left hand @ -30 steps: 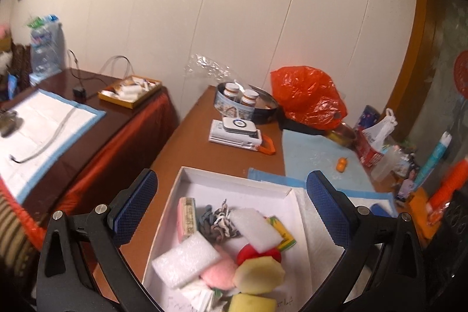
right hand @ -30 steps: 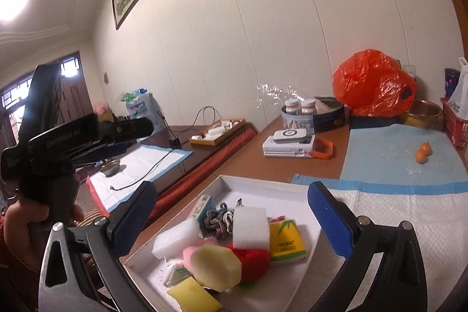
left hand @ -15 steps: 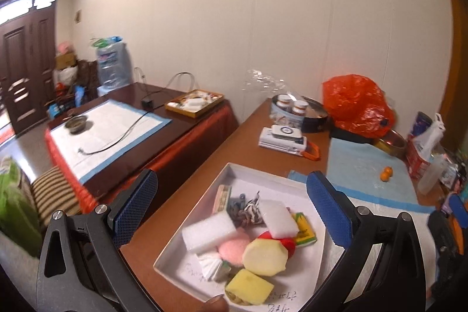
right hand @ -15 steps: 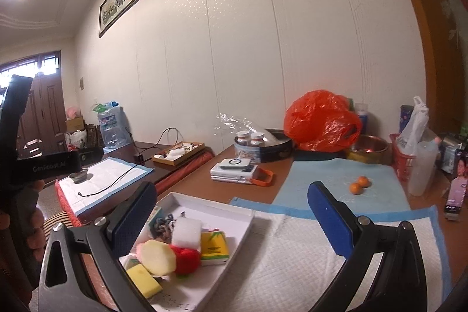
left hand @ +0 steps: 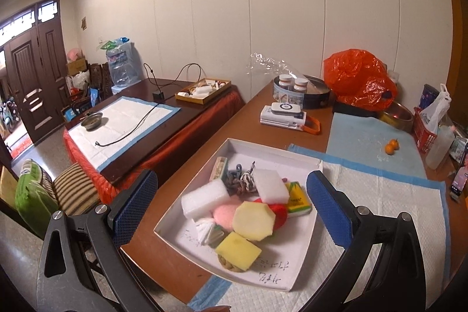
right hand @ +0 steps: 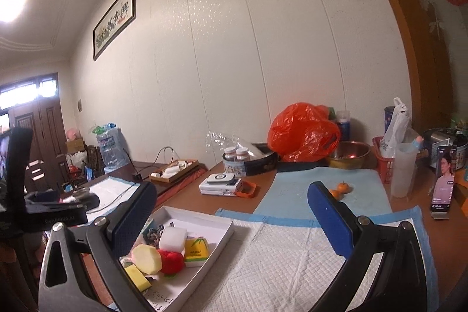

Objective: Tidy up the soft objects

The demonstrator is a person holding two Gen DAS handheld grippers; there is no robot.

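A shallow white box (left hand: 292, 262) sits on the brown table (left hand: 222, 136) and holds several soft things: white foam blocks (left hand: 204, 198), a pale yellow sponge (left hand: 253, 220), a square yellow sponge (left hand: 238, 250), a pink pad (left hand: 223, 214), a red pompom (right hand: 172, 262), a braided rope toy (left hand: 241, 180) and a yellow tissue pack (right hand: 196, 249). My left gripper (left hand: 231, 206) is open and empty, above the box. My right gripper (right hand: 231, 218) is open and empty, above the white pad (right hand: 292, 262) right of the box (right hand: 210, 250).
A power bank on a white case (left hand: 285, 114), a round tin with bottles (left hand: 292, 91), an orange bag (left hand: 358, 81), two small oranges (left hand: 391, 146), a metal bowl (right hand: 348, 155), a red basket (right hand: 383, 163) and a standing phone (right hand: 443, 182) crowd the far table. A lower side table (left hand: 125, 119) stands left.
Both grippers have pulled back and up from the box, so it looks smaller. The right gripper has swung right over the white pad. Both stay open.
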